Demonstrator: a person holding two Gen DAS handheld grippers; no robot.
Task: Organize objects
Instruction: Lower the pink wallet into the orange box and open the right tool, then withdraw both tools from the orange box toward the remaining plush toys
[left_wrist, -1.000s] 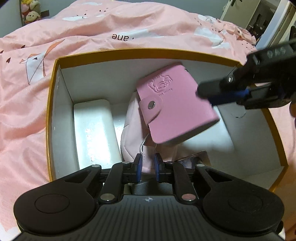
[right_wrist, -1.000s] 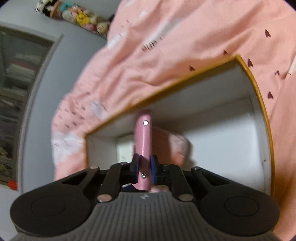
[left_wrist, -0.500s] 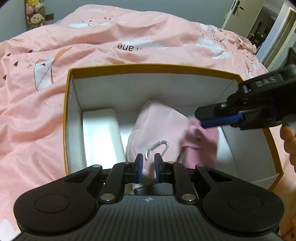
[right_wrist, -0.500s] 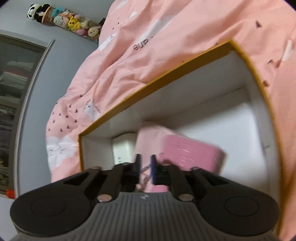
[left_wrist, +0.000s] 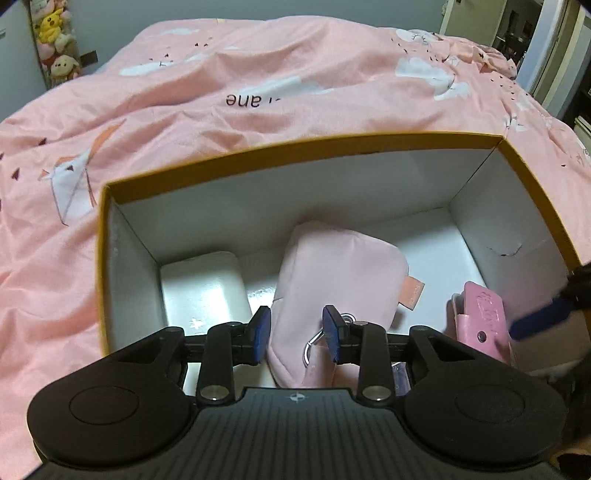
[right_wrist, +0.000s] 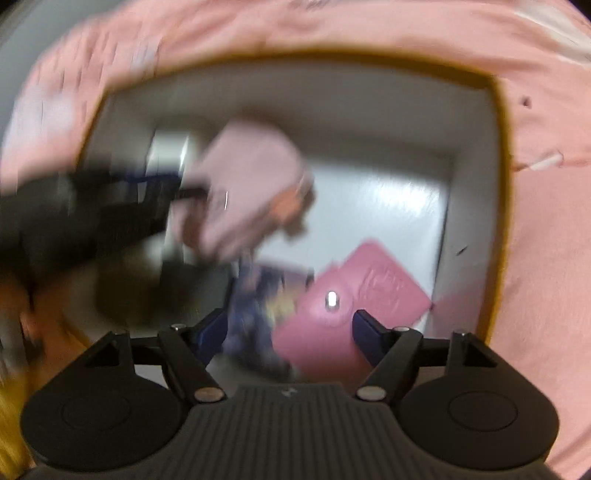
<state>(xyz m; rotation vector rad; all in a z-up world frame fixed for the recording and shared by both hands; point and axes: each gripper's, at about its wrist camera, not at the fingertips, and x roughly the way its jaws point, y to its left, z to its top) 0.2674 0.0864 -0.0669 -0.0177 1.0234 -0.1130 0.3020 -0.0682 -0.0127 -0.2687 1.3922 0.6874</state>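
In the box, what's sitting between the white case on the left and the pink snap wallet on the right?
The pale pink pouch, with its carabiner clip, lies between the white case and the pink snap wallet; the left wrist view shows it.

Pink snap-button wallet (right_wrist: 343, 295) tilted by right wall inside yellow-rimmed box (left_wrist: 280, 151).

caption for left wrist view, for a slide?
Left gripper opening over pale pink pouch inside yellow-rimmed box; pink wallet at right.

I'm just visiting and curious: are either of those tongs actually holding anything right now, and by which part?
Nothing is held. The right tongs are opening above the pink wallet; the left tongs are opening around the pale pouch.
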